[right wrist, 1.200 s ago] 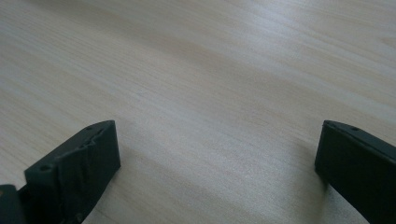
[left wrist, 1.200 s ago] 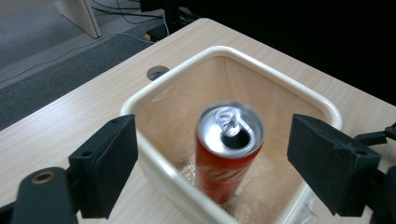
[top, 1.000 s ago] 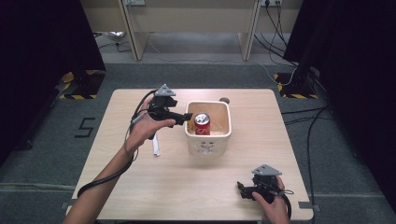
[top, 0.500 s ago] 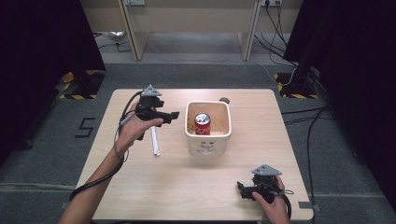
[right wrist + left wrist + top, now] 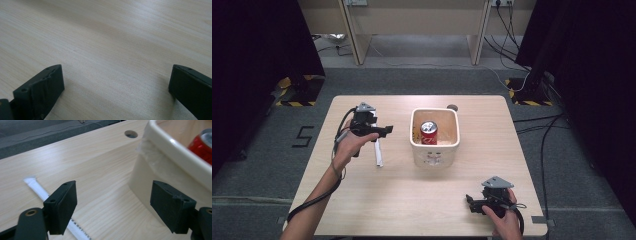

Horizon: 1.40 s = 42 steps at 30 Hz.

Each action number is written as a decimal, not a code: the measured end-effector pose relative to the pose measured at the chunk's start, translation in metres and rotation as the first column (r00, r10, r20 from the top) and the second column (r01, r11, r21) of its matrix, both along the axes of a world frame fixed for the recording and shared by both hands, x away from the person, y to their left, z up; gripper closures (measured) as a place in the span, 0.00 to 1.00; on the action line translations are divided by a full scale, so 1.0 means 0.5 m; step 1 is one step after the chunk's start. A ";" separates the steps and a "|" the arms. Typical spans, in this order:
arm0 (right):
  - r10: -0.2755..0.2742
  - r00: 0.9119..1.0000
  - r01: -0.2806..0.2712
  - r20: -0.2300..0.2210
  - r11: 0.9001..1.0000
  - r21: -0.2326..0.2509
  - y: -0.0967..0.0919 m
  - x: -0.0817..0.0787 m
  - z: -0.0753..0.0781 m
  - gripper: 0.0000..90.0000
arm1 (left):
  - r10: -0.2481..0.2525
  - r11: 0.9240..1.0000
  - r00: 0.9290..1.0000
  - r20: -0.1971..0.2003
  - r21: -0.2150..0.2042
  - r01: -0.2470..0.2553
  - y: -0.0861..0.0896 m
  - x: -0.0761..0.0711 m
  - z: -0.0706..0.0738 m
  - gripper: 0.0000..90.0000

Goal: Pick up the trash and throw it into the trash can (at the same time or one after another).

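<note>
**Hovering over the white straw beside the bin**

Lying flat on the counter [image 5: 362,200], the paper-wrapped straw [image 5: 377,155] is a slim white stick with small dark print, just left of the cream bin [image 5: 435,150] and apart from it. The high view shows a red can [image 5: 429,132] upright inside the bin; the left gripper view shows the straw's flattened tip and the print (too small to read). The left hand-held gripper [image 5: 384,131] hangs above the straw, jaws wide though just closing a little, holding nothing. The right hand-held gripper [image 5: 470,201] rests near the counter's front edge, jaws wide, empty.
</note>
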State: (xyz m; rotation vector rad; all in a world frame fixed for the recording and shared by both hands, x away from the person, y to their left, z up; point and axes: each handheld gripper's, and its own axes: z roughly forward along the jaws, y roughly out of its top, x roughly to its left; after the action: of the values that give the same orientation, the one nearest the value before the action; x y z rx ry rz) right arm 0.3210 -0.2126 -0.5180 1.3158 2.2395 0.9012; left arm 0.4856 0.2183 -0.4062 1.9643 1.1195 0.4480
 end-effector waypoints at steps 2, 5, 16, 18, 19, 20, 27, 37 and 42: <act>0.000 1.000 0.000 0.000 1.000 0.000 0.000 0.000 0.000 0.00 | 0.010 1.000 1.000 -0.010 0.007 -0.010 0.004 0.002 -0.016 0.25; -0.001 1.000 0.001 -0.001 1.000 0.001 0.000 0.000 0.000 0.00 | 0.028 0.999 0.999 -0.026 0.026 -0.027 0.009 0.006 -0.043 0.26; 0.000 1.000 0.000 0.000 1.000 0.000 0.000 0.000 0.000 0.00 | 0.085 0.996 0.994 -0.061 0.045 -0.083 0.029 0.019 -0.111 0.30; 0.000 1.000 0.000 0.000 1.000 0.000 0.000 0.000 0.000 0.00 | 0.089 0.995 0.994 -0.063 0.051 -0.086 0.030 0.019 -0.117 0.31; 0.000 1.000 0.000 0.000 1.000 0.000 0.000 0.000 0.000 0.00 | 0.091 0.995 0.994 -0.064 0.053 -0.088 0.030 0.018 -0.120 0.31; -0.001 1.000 0.001 0.000 1.000 0.000 0.000 0.000 0.000 0.00 | 0.091 0.995 0.994 -0.065 0.052 -0.088 0.030 0.018 -0.123 0.31; 0.000 1.000 0.000 -0.002 1.000 0.000 0.000 0.000 0.000 0.00 | 0.115 0.992 0.990 -0.077 0.055 -0.111 0.032 0.026 -0.144 0.30; 0.000 1.000 0.000 -0.001 1.000 0.000 0.000 0.000 0.000 0.00 | 0.154 0.987 0.983 -0.103 0.057 -0.149 0.048 0.035 -0.167 0.29; 0.000 1.000 0.000 -0.001 1.000 -0.001 0.000 0.000 0.000 0.00 | 0.170 0.984 0.978 -0.117 0.066 -0.163 0.055 0.041 -0.180 0.30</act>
State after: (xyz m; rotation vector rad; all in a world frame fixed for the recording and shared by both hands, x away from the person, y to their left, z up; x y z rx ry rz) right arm 0.3210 -0.2126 -0.5179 1.3160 2.2407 0.9001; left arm 0.5061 0.2458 -0.4961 1.9761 1.3699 0.4561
